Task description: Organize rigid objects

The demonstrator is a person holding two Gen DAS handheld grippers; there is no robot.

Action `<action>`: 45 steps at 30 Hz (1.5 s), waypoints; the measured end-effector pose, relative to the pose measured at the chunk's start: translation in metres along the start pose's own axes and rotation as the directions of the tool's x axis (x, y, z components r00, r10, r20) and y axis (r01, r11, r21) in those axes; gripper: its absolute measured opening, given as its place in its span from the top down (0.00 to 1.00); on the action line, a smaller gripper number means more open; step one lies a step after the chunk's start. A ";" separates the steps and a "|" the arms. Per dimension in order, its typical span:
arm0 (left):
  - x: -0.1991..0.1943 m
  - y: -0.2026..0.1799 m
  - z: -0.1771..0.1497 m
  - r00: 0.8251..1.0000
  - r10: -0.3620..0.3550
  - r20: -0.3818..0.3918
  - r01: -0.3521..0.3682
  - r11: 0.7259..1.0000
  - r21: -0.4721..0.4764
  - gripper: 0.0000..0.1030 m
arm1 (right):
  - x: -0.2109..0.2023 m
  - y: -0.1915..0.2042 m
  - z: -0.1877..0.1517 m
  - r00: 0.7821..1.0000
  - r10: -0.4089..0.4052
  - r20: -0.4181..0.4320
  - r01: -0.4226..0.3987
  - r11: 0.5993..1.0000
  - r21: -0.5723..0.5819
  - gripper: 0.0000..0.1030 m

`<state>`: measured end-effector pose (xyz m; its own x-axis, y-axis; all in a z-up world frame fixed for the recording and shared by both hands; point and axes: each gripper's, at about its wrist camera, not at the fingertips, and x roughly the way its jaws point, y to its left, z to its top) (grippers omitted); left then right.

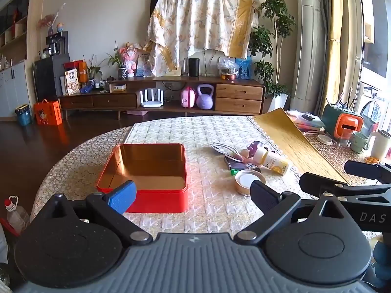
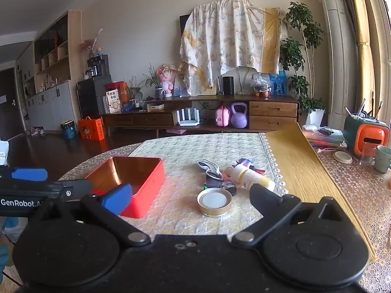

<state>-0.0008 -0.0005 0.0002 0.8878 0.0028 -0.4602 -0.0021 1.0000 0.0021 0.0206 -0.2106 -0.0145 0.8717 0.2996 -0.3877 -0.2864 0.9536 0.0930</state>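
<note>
A red tin box [image 1: 146, 171] with a gold inside stands open and empty on the quilted table mat [image 1: 210, 210]; it also shows in the right wrist view [image 2: 136, 178]. To its right lies a pile: a round gold-rimmed lid [image 1: 248, 180] [image 2: 214, 200], a cream bottle on its side [image 1: 271, 160] [image 2: 251, 175], sunglasses [image 1: 223, 148] [image 2: 210, 167], a dark flat item and a small purple toy. My left gripper [image 1: 193, 195] is open and empty just before the box. My right gripper [image 2: 190, 197] is open and empty just before the lid.
A yellow wooden board [image 1: 293, 144] lies right of the pile. Mugs [image 1: 359, 141], an orange and green holder [image 1: 344, 124] and books stand at the table's far right. A TV cabinet [image 1: 161, 97] stands across the room.
</note>
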 end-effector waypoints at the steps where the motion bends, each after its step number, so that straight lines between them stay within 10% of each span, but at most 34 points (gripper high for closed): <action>1: -0.001 -0.001 0.000 1.000 0.002 0.002 -0.002 1.000 0.002 0.03 | 0.001 0.000 0.000 1.000 -0.003 -0.005 0.003 1.000 -0.003 0.00; 45: 0.008 0.005 0.000 0.999 -0.017 -0.045 0.016 0.999 -0.032 0.03 | 0.004 0.001 -0.002 1.000 0.009 -0.013 -0.009 1.000 0.017 0.02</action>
<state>0.0058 0.0044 -0.0035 0.8659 -0.0144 -0.4999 -0.0029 0.9994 -0.0337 0.0225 -0.2089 -0.0180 0.8636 0.3080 -0.3991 -0.2874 0.9512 0.1121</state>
